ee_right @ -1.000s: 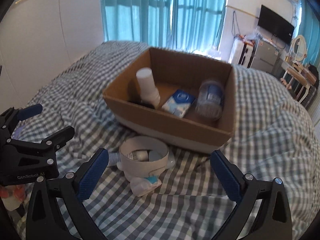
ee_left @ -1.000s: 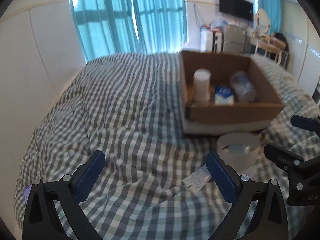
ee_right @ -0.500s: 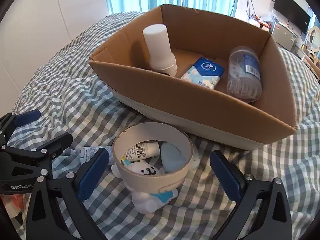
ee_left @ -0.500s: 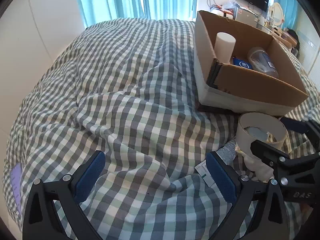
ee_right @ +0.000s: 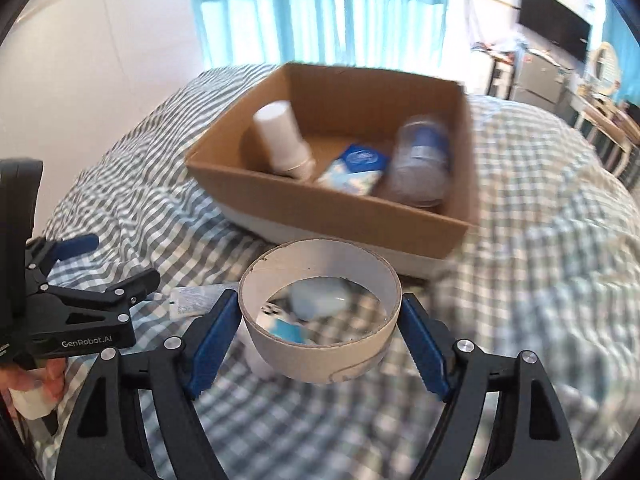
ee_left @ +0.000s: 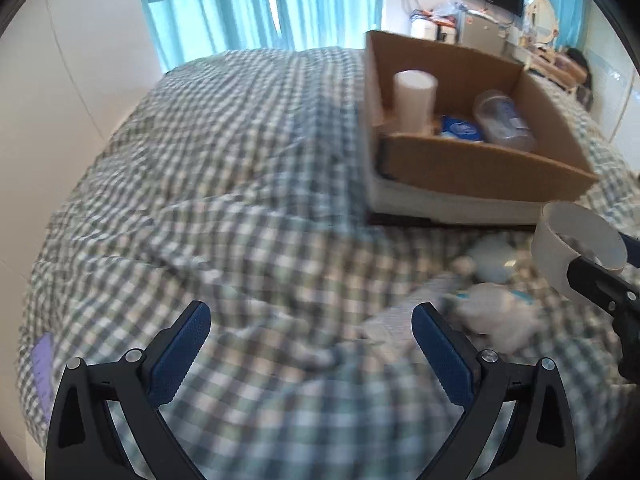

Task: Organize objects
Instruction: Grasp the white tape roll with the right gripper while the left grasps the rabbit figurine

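Right gripper (ee_right: pixel 320 330) clamps the white ring (ee_right: pixel 320 312) low in the centre of its view, left gripper (ee_left: pixel 310 350) gapes empty over the checked bedspread (ee_left: pixel 224 184).

And there it is: blue pads pressed on both sides of the ring, which sits just in front of the cardboard box (ee_right: pixel 340 216) filling the upper middle of the frame. Through the ring's hole, blurred, show a pale blue-and-white soft toy (ee_right: pixel 288 326) and a light pad-like thing on the bedding. In the box: a white capped bottle (ee_right: pixel 282 138) upright at left, a blue tissue pack (ee_right: pixel 354 168) in the middle, a clear jar (ee_right: pixel 420 160) on its side at right. In the left view the jaws stand wide apart at the bottom, nothing between them; the ring shows at the right edge, the toy just below it.
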{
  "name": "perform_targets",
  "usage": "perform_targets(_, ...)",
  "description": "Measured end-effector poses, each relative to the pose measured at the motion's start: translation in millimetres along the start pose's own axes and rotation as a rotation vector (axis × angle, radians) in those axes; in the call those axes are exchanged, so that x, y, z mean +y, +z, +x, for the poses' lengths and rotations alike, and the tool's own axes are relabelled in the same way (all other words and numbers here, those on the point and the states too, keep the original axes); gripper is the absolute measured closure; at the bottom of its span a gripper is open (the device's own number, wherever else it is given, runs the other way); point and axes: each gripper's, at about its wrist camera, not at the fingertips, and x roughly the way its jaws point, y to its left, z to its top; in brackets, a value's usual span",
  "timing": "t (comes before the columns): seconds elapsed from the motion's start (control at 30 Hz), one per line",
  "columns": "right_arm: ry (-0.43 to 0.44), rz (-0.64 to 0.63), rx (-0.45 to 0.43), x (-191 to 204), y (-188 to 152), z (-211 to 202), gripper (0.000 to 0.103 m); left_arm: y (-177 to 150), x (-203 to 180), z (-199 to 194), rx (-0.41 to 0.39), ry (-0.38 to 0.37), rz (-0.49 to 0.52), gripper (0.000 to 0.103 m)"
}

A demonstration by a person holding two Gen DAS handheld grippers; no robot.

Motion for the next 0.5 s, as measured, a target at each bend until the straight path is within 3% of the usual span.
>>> perform_targets(0.23, -0.088, 0.020, -0.047, -29, -6, -35, 0.024, -4, -65, -13, 0.004, -0.146, 0.054, 0.000)
perform_targets(0.5, -0.051, 0.088, -0.053, -57, -16, -39, 0.024, -5, -108, 12, 0.042, -0.149, 0.166, 0.000)
